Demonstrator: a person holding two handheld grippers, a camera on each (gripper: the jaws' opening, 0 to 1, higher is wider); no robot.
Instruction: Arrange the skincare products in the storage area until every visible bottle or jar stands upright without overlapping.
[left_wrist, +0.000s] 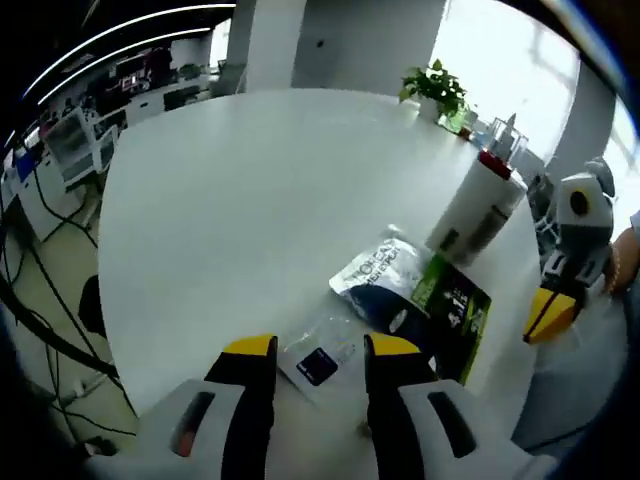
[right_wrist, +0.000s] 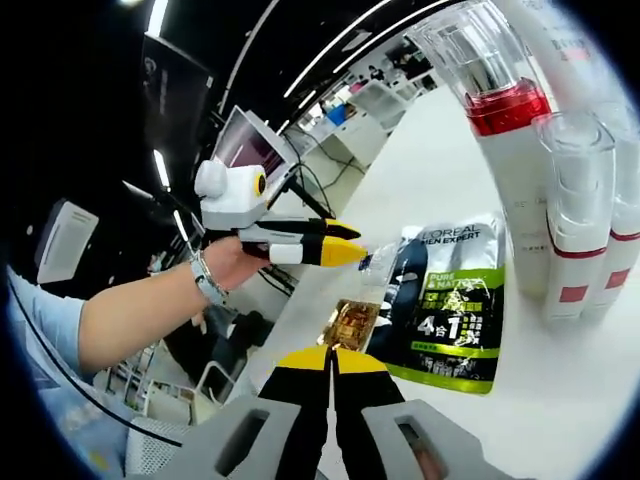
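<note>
Left gripper (left_wrist: 318, 347): In the left gripper view I see its jaws spread apart with nothing between them, hovering over the white table (left_wrist: 250, 200).
Clear sachet (left_wrist: 322, 352): Lies flat on the table directly ahead at 12 o'clock, partly framed by the gap between the left jaws; I judge it the nearest item to this gripper.
Pouch pack (left_wrist: 420, 290): A blue-and-white pouch overlapping a green-and-black packet, lying flat at about 1 o'clock from the left jaws, long axis running toward 2 o'clock.
White bottle (left_wrist: 478, 205): Red-banded under a clear cap, at 2 o'clock beyond the pack, touching or just behind it; it reads as tilted, though I cannot tell lens distortion from true lean.
Right gripper (right_wrist: 333, 359): In the right gripper view its jaws are pressed together, tips meeting; I cannot confirm anything is pinched.
Bottle group (right_wrist: 560, 220): In the right gripper view, red-banded white bottles sit side by side at 1 to 2 o'clock.
Nearer hand: By my judgement, the right gripper for the bottles, the left for the sachet.
</note>
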